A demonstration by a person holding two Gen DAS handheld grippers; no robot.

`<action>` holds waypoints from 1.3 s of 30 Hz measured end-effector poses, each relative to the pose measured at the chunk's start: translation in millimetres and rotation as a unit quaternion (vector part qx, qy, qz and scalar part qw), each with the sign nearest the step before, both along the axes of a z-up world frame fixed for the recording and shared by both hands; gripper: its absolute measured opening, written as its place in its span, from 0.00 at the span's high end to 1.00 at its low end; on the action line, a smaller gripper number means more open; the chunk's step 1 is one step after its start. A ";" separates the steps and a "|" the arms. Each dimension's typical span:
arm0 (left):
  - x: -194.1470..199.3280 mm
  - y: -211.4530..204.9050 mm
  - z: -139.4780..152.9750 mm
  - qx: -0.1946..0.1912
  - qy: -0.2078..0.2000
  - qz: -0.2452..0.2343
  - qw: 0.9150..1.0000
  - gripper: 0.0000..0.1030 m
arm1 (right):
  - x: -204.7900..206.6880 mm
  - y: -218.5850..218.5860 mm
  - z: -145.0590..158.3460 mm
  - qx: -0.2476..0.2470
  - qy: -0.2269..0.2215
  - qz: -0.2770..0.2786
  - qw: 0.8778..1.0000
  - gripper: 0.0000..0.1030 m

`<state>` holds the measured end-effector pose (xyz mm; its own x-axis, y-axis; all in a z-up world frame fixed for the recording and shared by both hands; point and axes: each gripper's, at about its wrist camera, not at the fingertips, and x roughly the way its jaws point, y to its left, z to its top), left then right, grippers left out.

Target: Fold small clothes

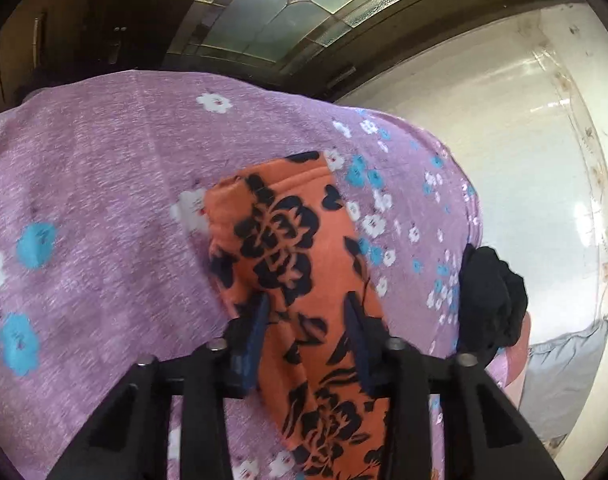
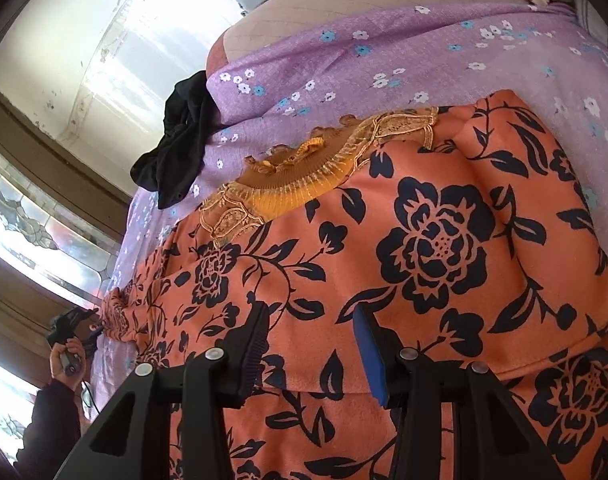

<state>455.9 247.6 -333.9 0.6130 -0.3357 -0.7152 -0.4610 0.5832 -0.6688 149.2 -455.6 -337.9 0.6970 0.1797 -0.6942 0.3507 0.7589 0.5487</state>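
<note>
Lilac floral bedsheet (image 1: pixel 104 184): left tongs (image 1: pixel 306 312) and right tongs (image 2: pixel 312 320) spread over orange floral garment (image 2: pixel 444 240), seemingly ungripped; bunching likely.

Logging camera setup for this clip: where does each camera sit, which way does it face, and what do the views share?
Left wrist: on the left gripper, looking along its fingers across the purple sheet at a strip of orange dress; no body shows.
Right wrist: on the right gripper, looking over the orange dress and gold lace; the person's left hand shows far left.
Shared: dress, sheet, black cloth.
</note>
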 end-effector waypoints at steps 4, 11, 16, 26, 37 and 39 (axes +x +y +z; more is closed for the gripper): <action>-23.3 3.4 6.2 0.000 0.014 -0.008 1.000 0.60 | -1.6 -0.9 3.1 -0.004 -0.005 -0.004 1.000 0.55; -15.7 0.9 10.1 0.021 0.042 0.038 0.998 0.37 | -3.7 0.7 3.9 0.004 -0.008 -0.005 1.000 0.55; 4.9 -0.1 10.9 0.060 0.034 0.054 0.996 0.52 | -6.2 -5.3 4.7 -0.006 -0.011 -0.019 1.000 0.55; -17.1 -23.7 62.2 0.122 -0.032 -0.020 0.992 0.96 | -14.8 -17.6 18.8 -0.008 -0.041 -0.053 0.998 0.55; -94.7 -259.8 207.9 0.202 -0.162 -0.285 0.923 0.96 | -51.7 -71.3 34.1 0.068 -0.089 -0.142 0.984 0.54; -114.6 -317.4 217.4 0.198 -0.171 -0.334 0.906 0.96 | -60.1 -80.8 37.7 0.071 -0.098 -0.155 0.981 0.53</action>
